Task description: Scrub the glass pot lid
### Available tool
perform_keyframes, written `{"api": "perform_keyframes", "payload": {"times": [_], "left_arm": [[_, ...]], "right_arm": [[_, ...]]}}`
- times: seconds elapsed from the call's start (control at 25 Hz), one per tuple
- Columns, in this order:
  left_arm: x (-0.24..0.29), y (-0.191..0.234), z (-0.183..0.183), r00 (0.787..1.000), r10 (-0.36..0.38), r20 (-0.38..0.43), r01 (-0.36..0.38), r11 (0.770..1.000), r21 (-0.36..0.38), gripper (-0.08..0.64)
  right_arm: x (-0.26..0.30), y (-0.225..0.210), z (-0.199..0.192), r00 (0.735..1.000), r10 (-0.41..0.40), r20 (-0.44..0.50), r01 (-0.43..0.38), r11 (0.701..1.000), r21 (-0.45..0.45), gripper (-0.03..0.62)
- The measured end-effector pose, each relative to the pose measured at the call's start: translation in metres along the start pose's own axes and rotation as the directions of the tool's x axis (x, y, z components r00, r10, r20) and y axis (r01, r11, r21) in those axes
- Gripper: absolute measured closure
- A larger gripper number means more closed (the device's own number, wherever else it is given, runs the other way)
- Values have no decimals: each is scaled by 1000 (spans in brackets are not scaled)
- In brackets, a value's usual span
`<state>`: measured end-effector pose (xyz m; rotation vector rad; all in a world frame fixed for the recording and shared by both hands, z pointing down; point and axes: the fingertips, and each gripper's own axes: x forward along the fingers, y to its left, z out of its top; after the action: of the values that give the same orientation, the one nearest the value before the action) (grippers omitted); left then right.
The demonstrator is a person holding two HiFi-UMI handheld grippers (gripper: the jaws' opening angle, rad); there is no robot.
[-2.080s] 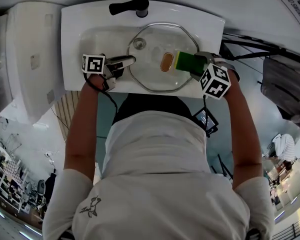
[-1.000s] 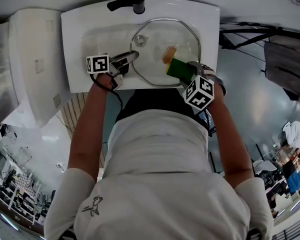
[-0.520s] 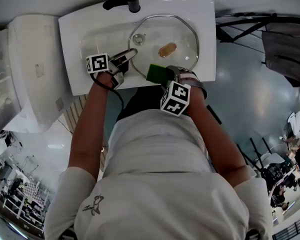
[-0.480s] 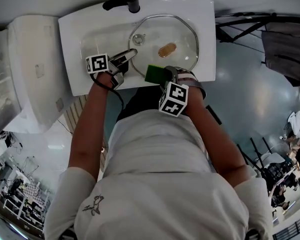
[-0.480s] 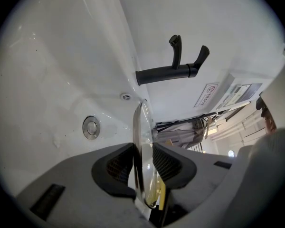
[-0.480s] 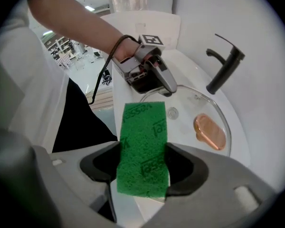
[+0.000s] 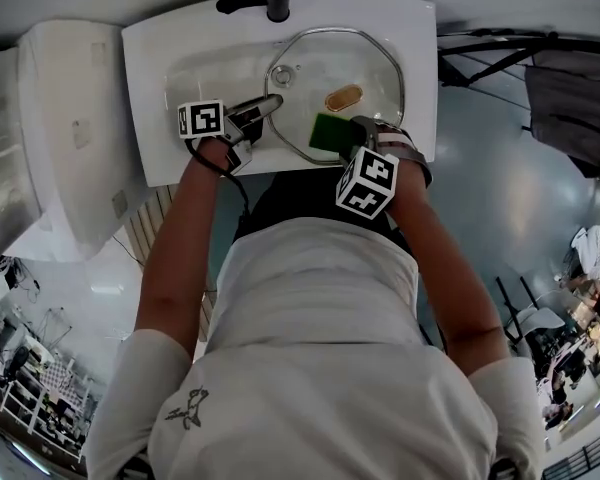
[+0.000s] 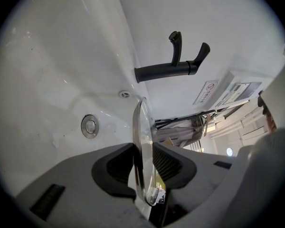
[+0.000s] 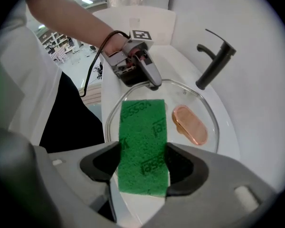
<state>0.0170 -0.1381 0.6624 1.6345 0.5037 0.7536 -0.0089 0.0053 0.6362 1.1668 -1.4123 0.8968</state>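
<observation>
Lid of clear round glass with a metal rim and a copper-coloured oval knob, lying across the bowl of a white ceramic washbasin. Gripped at its left rim by the left gripper: both dark pads closed on the glass edge, seen edge-on and upright between them in the left gripper view. Beyond that rim, a round metal drain in the basin floor and a black lever tap on the back ledge. Clamped in the right gripper, a flat green scouring sponge with printed lettering, squeezed from both sides by the pads and sticking out forward past them. Laid over the near part of the glass, just beside the copper knob but apart from it, far end near the left gripper's tips. From the head view: left gripper at the lid's left edge, right gripper at its near edge, both bare forearms reaching forward from a torso in a white shirt. White boxy fixture just left of the washbasin.
</observation>
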Motion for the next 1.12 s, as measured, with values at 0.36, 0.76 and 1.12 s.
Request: {"api": "perform_keyframes", "payload": {"times": [0.36,0.76,1.12], "left_arm": [[-3,3,2,1000,3,19,-3,1000,-11,442],[-3,0,1,1000,-6,10,6,1000,-16,440],[-9,3,3,1000,-6,19,7,999,-38,437]], "right_arm": [[19,63,59,999,29,30,-22,977,-213,299],[-57,-13,81,979,84,187,-52,984,-168,298],[-38,-131,91,996,56,67,-35,960,-277,298]]}}
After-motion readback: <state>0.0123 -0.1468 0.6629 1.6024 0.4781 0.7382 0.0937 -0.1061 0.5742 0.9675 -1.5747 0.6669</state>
